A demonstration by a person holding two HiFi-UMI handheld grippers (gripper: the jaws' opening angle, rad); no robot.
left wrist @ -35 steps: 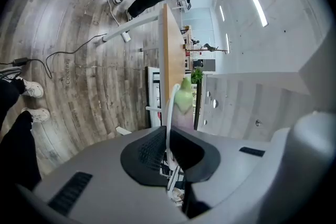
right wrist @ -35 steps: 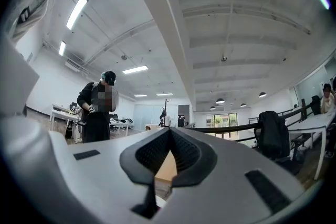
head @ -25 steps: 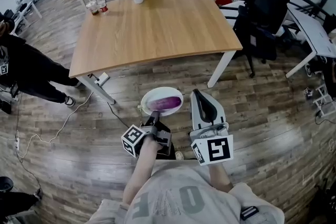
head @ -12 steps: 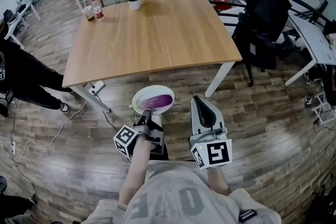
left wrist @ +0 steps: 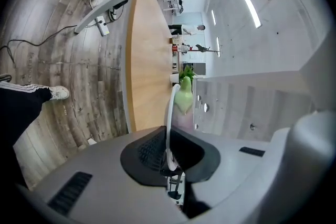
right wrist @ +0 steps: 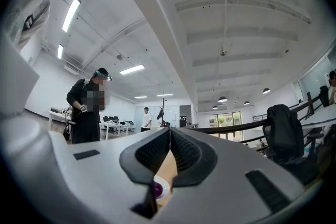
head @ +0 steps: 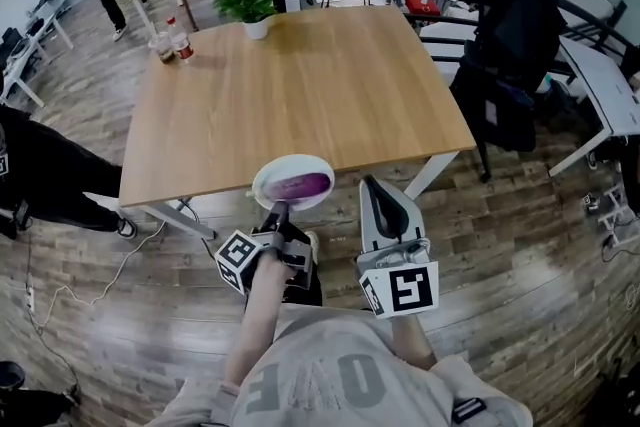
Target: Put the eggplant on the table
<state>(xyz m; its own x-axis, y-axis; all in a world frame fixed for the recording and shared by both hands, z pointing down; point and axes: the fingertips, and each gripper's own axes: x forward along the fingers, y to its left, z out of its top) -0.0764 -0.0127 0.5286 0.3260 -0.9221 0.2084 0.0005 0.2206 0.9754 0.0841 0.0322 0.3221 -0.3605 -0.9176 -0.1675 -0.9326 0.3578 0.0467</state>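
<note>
A purple eggplant (head: 297, 185) lies on a white plate (head: 262, 181) that hangs at the front edge of the wooden table (head: 300, 85). My left gripper (head: 278, 213) is shut on the plate's near rim. In the left gripper view the rim (left wrist: 169, 118) runs edge-on between the jaws of that gripper (left wrist: 169, 157), and the eggplant's green stem (left wrist: 184, 98) shows beyond it. My right gripper (head: 372, 187) hovers just right of the plate, shut and empty. The right gripper view shows its tips (right wrist: 169, 134) closed together, with the plate (right wrist: 164, 186) and eggplant (right wrist: 157, 190) glimpsed below.
A potted plant (head: 250, 5) and a bottle with a cup (head: 172, 43) stand at the table's far left. A black chair with a jacket (head: 515, 35) sits to the right. A person in black (head: 40, 165) stands left, near a floor cable (head: 110, 245).
Both grippers have moved forward toward the table. The plate with the eggplant, earlier over the floor, now reaches over the table's front edge.
</note>
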